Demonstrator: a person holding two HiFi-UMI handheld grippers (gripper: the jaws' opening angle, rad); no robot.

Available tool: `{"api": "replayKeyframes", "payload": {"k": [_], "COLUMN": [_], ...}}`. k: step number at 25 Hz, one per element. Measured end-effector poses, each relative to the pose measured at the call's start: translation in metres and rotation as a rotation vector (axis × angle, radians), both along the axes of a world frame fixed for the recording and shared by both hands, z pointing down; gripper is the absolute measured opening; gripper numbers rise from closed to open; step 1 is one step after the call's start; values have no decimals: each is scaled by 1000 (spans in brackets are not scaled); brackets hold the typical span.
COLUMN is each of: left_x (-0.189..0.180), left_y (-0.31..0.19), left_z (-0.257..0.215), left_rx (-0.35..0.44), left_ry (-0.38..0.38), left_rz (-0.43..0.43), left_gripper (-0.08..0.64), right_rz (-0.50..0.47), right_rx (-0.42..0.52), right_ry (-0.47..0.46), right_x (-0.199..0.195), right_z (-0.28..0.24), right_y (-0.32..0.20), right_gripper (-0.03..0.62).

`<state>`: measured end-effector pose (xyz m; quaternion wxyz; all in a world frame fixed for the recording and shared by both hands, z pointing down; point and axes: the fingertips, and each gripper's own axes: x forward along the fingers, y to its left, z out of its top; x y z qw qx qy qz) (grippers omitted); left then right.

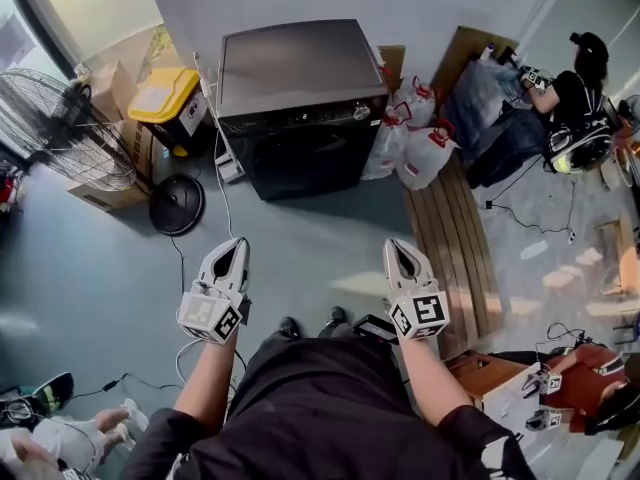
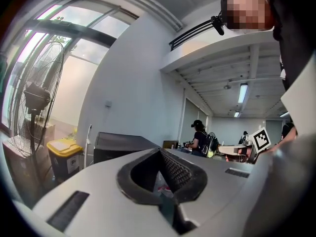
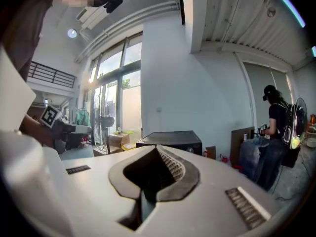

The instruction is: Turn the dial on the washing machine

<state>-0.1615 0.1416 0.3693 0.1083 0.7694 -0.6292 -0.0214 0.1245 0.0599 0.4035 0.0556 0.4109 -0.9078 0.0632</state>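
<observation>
A: Closest to cam, what's there?
B: Person's dark top (image 1: pixel 310 408) along the btm of the head view, both forearms stretched fwd. L gripper (image 1: pixel 238 244) & R gripper (image 1: pixel 398 246) are held side by side over the blue-grey floor (image 1: pixel 300 263), well apart, both pointing twd the washing machine (image 1: pixel 300 88).

A: Jaws?
B: Both pairs closed, tips meeting, nothing btwn them. Each gripper view shows only the room through the hollow behind the tips.

A: And the dial?
B: Dial (image 1: pixel 362 113) is a small round knob on the machine's front panel, at the end nearest the jugs, just under the dark lid. Neither gripper touches it; a stretch of floor lies btwn them & the machine. Machine stands agst the white wall.

A: What's round it?
B: On the view's left: yellow-lidded bin (image 1: pixel 165 98) just beside the machine, then a big pedestal fan (image 1: pixel 62 133) w/ cardboard boxes (image 1: pixel 112 88) near it. On the view's right: white jugs (image 1: pixel 425 156) w/ red caps just beside the machine, wooden planks (image 1: pixel 455 243) lying on the floor. Far corner: another person (image 1: pixel 572 98) in black w/ a backpack.
</observation>
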Motion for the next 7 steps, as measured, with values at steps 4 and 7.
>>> {"api": "replayKeyframes", "payload": {"k": [4, 7], "left_x": [9, 14], "left_y": [-2, -4], "left_z": [2, 4], "left_rx": [17, 18], "left_ry": [-6, -5], "left_rz": [35, 44], "left_gripper": [14, 14], "right_rz": [5, 9], "right_rx": [-2, -4], "right_ry": [-9, -11], "right_x": [5, 12], "right_z": [2, 3], "right_y": [-2, -5], "right_gripper": [21, 21]}}
